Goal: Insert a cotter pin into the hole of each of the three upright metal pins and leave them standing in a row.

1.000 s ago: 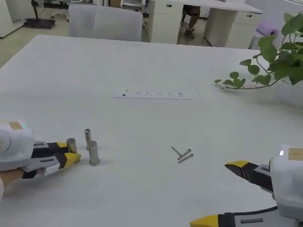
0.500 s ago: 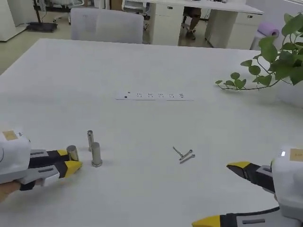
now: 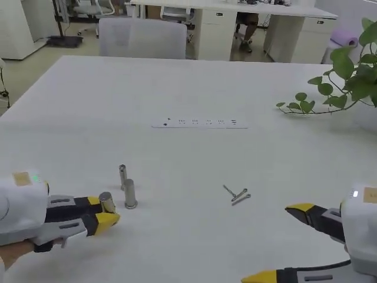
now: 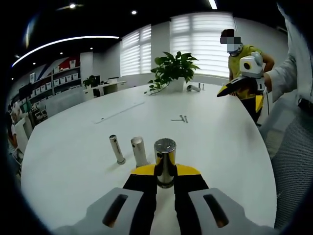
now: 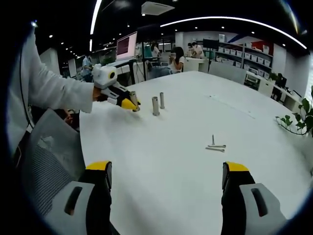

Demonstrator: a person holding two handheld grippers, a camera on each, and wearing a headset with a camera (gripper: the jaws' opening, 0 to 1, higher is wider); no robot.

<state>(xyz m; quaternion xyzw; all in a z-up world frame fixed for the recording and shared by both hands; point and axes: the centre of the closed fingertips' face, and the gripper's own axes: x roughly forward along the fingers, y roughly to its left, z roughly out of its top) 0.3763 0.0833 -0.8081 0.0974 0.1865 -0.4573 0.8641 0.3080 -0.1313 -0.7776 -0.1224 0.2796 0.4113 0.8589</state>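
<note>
At the tips of my left gripper (image 3: 109,211) in the head view, a stubby silver cylindrical metal pin (image 3: 106,202) stands upright, clamped between the yellow-tipped jaws. Just ahead of those tips, two more upright silver metal pins (image 3: 130,194) stand close together on the white table (image 3: 194,76), apart from the held one. My right gripper (image 3: 275,243) has its jaws spread wide, nothing in them. Thin silver cotter pins (image 3: 237,194) lie flat in a small cluster ahead of it, between the two grippers. A flat white power strip (image 3: 199,123) lies further out.

Left gripper view: left gripper (image 4: 165,171) jaws narrowed on the stubby pin (image 4: 165,159), flat head up. The two other pins (image 4: 139,151) are just ahead and left of the tips. Cotter pins (image 4: 179,118) well ahead. Right gripper (image 4: 234,88) far ahead to the right.

Right gripper view: right gripper (image 5: 167,169) jaws wide apart, empty. Cotter pins (image 5: 215,145) ahead, nearer the right jaw, not touching. Two standing pins (image 5: 155,105) well ahead, left gripper (image 5: 128,104) just beside them, gripping the third pin (image 5: 133,99).
</note>
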